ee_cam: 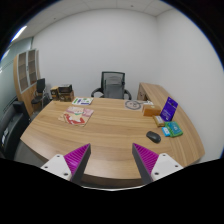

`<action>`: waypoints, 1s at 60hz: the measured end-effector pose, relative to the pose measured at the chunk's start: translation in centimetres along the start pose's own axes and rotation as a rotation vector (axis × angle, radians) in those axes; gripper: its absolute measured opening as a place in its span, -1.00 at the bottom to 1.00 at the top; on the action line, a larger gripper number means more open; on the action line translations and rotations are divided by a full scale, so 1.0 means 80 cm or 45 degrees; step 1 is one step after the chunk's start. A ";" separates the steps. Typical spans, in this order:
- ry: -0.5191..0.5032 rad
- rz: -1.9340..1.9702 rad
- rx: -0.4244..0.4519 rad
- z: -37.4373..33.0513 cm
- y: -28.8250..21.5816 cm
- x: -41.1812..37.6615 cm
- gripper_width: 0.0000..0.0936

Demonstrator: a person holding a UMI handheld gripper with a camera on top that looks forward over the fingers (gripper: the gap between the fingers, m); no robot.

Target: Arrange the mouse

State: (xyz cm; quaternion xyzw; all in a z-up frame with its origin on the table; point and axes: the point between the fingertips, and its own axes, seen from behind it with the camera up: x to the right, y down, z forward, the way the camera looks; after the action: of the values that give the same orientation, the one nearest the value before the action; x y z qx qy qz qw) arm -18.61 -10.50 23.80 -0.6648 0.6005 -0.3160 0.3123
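Observation:
A small black mouse (pixel 153 136) lies on the wooden desk (pixel 105 128), beyond and to the right of my fingers, near a teal item (pixel 172 129). My gripper (pixel 112 158) hovers above the desk's front edge, well short of the mouse. Its fingers (pixel 76 158) with magenta pads stand wide apart with nothing between them.
A purple box (pixel 168 105) and a dark object (pixel 160 116) stand on the right wing of the desk. A pinkish booklet (pixel 77 117) lies left of centre. Papers (pixel 82 101) and a round item (pixel 133 104) sit at the back. A black office chair (pixel 113 84) stands behind the desk, a shelf (pixel 28 75) at the left.

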 end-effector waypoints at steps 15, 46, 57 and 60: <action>0.080 0.011 -0.005 0.006 0.018 0.082 0.85; 0.198 0.020 -0.074 0.053 0.094 0.243 0.85; 0.189 -0.005 -0.088 0.082 0.111 0.276 0.85; 0.178 0.014 -0.098 0.092 0.114 0.285 0.85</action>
State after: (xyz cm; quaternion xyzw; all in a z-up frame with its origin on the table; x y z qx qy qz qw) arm -16.47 -33.69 13.12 -0.6492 0.6363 -0.3366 0.2457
